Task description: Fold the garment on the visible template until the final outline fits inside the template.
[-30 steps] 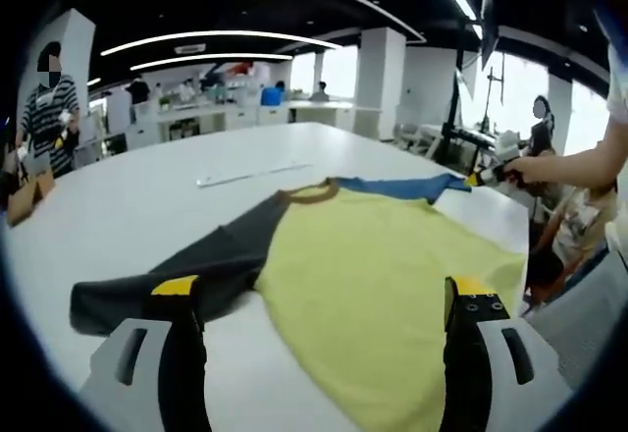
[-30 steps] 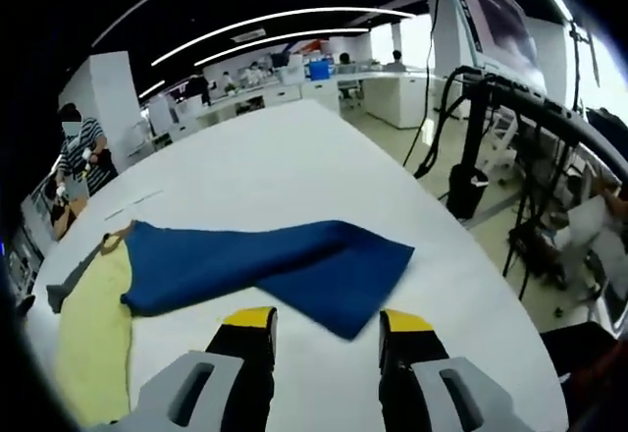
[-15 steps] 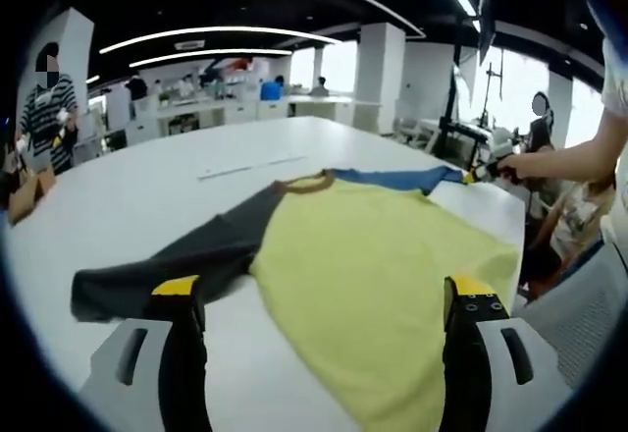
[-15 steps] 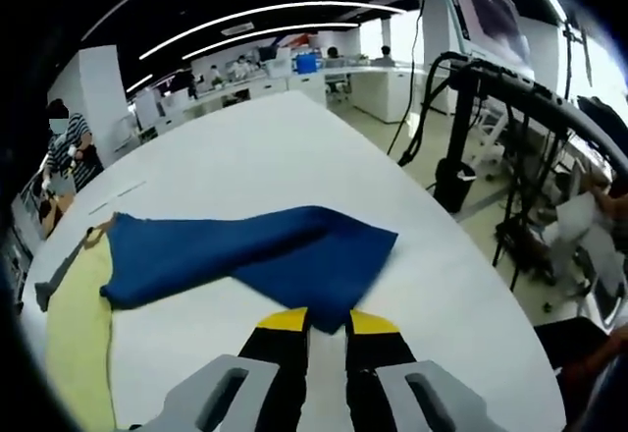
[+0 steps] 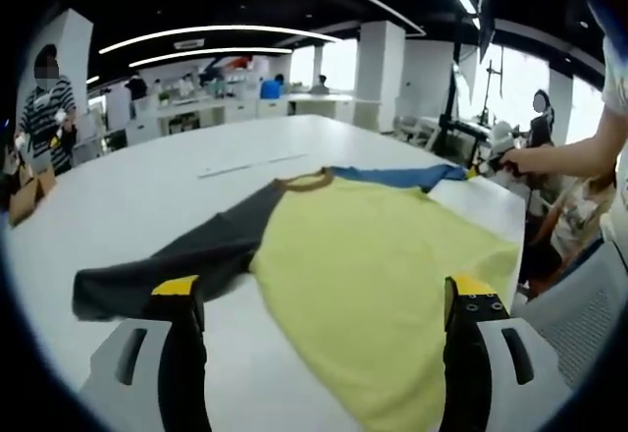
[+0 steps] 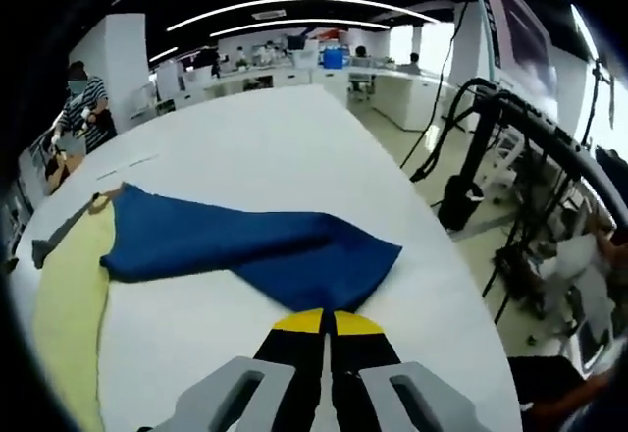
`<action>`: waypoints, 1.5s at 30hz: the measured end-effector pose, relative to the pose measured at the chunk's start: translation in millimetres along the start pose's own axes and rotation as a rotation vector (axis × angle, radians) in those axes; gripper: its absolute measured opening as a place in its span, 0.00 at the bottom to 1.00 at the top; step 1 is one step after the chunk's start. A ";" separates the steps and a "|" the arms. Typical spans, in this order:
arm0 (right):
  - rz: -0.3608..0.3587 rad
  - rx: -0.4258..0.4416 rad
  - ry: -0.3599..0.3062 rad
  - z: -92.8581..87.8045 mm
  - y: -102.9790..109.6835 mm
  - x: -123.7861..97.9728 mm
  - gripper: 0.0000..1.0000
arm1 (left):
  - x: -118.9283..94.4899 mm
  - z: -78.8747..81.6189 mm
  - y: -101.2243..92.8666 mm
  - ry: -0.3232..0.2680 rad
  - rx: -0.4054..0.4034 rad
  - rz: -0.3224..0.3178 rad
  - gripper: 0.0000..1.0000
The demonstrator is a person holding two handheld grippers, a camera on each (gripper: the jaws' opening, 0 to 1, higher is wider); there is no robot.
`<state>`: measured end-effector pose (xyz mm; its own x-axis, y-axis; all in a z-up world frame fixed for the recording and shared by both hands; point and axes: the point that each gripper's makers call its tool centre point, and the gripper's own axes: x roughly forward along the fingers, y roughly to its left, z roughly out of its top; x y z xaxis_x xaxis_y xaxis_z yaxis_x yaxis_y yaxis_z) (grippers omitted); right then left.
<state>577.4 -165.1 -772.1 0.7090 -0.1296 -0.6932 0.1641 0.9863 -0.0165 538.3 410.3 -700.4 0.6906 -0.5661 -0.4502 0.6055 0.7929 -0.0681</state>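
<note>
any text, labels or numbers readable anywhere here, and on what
None can be read.
The shirt shows plain yellow, grey and blue panels with no print or label.
The table has a thin strip in the left gripper view; any marks on it are too small to read.
Boxes on the far desks are too blurred to read.

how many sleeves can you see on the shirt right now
2. The grey sleeve lies flat near the left gripper; the blue sleeve has its cuff at the right gripper.
</note>
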 end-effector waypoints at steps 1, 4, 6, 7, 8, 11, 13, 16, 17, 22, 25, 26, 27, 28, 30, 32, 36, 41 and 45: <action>0.002 -0.024 0.005 0.5 -2.2 -1.5 0.00 | 0.4 -0.2 -0.1 0.001 0.000 0.001 0.99; 0.004 -0.021 0.011 3.3 -6.8 -6.1 0.00 | 1.5 -1.2 -0.1 0.007 -0.001 0.002 0.99; 0.004 -0.026 0.016 3.6 -11.0 -6.5 0.00 | 2.2 -1.2 0.1 0.007 -0.001 0.003 0.99; 0.008 -0.031 0.018 4.6 -11.9 -7.3 0.00 | 2.6 -0.9 -0.2 0.006 -0.001 0.000 0.99; 0.009 -0.031 0.021 4.9 -13.0 -7.8 0.00 | 2.9 -0.7 -0.7 0.006 0.000 -0.001 0.99; 0.006 -0.043 0.034 3.3 -17.6 -9.4 0.00 | 3.5 -0.8 -1.5 0.010 0.005 -0.005 0.99; -0.003 -0.053 0.041 2.9 -21.9 -11.2 0.00 | 3.9 -0.7 -1.4 0.009 0.008 -0.006 0.99; -0.016 -0.070 0.063 -0.1 -33.4 -11.2 0.00 | 3.8 -1.5 -2.2 0.013 0.009 -0.008 0.99; -0.018 -0.071 0.070 -1.3 -35.4 -11.4 0.00 | 3.6 -1.7 -2.6 0.013 0.008 -0.008 0.99; -0.010 -0.061 0.090 -4.6 -35.0 -10.4 0.00 | 3.1 -3.0 -2.5 0.018 0.006 -0.007 0.99; -0.005 -0.067 0.110 -9.0 -33.7 -11.3 0.00 | 2.7 -2.6 -2.7 0.021 0.009 -0.008 0.99; -0.003 -0.060 0.119 -10.4 -31.1 -12.9 0.00 | 2.6 -2.5 -2.6 0.021 0.010 -0.008 0.99; -0.003 -0.053 0.121 -11.8 -24.3 -19.4 0.00 | 2.5 -2.5 -2.3 0.022 0.011 -0.008 0.99; -0.004 -0.043 0.125 -13.3 -22.0 -21.5 0.00 | 2.3 -2.3 -2.0 0.023 0.011 -0.006 0.99; -0.010 -0.023 0.134 -14.5 -26.1 -19.9 0.00 | 1.9 -1.9 -1.9 0.022 0.012 -0.006 0.99; -0.026 0.007 0.144 -16.1 -28.8 -20.9 0.00 | 1.3 -1.4 -2.2 0.021 0.013 -0.007 0.99; -0.022 0.063 0.106 -7.2 -36.0 -15.5 0.09 | 0.3 -2.5 -2.7 0.027 0.016 -0.008 0.99; -0.021 0.106 0.091 -5.2 -36.7 -8.6 0.13 | 0.0 -3.6 -3.6 0.030 0.015 -0.010 0.99; -0.017 0.133 0.096 -7.4 -36.5 -2.1 0.15 | -0.4 -4.3 -4.3 0.034 0.017 -0.012 0.99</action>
<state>564.9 -200.0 -775.4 0.6373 -0.1297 -0.7596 0.2695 0.9610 0.0620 533.7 408.1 -703.7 0.6693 -0.5676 -0.4794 0.6209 0.7817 -0.0586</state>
